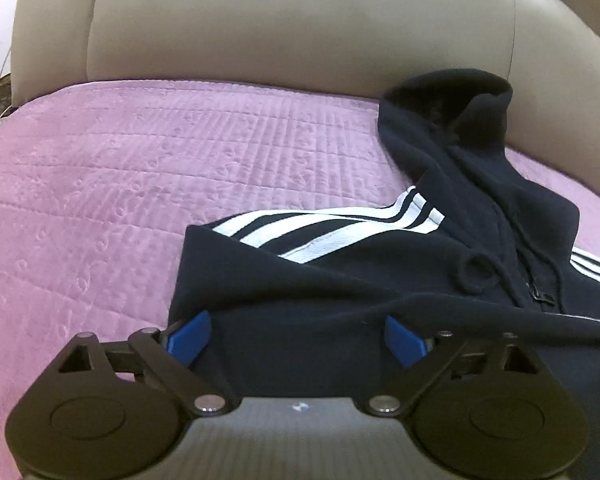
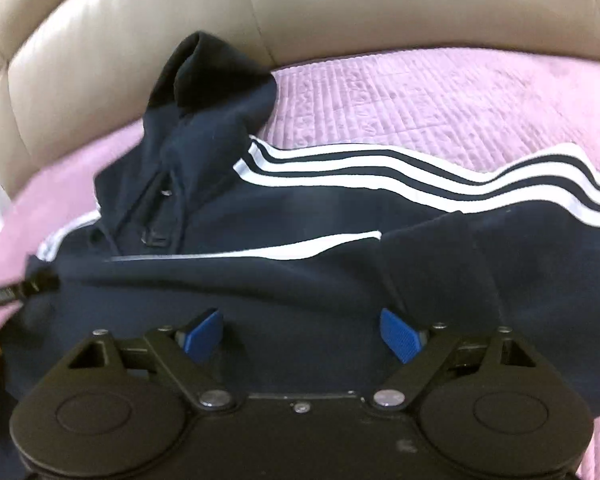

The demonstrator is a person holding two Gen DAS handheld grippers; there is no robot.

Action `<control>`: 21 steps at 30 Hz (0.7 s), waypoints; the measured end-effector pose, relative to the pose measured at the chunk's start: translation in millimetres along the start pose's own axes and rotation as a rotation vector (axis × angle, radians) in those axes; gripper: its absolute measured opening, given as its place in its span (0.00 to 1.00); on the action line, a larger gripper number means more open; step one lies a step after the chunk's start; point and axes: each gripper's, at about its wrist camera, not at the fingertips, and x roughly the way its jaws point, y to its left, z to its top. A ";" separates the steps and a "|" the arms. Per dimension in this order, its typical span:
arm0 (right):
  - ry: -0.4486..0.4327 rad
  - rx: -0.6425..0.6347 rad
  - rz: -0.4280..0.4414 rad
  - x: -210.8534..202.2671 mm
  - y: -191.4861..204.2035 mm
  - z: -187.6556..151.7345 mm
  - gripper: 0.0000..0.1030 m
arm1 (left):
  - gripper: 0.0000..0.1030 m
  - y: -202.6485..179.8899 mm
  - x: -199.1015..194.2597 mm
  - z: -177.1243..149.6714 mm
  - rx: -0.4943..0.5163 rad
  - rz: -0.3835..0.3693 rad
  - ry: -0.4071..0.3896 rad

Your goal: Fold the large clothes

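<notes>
Tools (image 1: 298,340) (image 2: 302,336) gape wide over navy hoodie (image 1: 340,280).

Supporting surface: a pink quilted cover (image 1: 148,184), stitched in ribbed lines, spread flat and bounded at the far side by a beige padded leather back (image 1: 300,32). Lying directly on the cover: one navy hooded jacket (image 2: 300,216) with white stripes, partly folded, its hood (image 1: 452,104) resting against the padding. A small object at the left edge, possibly brown, is unclear
</notes>
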 end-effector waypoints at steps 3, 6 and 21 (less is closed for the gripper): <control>-0.041 0.037 0.022 -25.8 -15.7 -3.7 0.99 | 0.91 0.5 -9.8 -6.8 0.037 0.024 0.026; -0.077 0.144 0.040 -49.9 -57.4 -3.6 0.99 | 0.91 8.6 -35.4 -14.9 -0.017 -0.038 0.023; -0.305 0.777 -0.161 -164.3 -339.9 -51.0 0.99 | 0.93 -57.1 -75.7 -20.2 -0.055 -0.065 0.175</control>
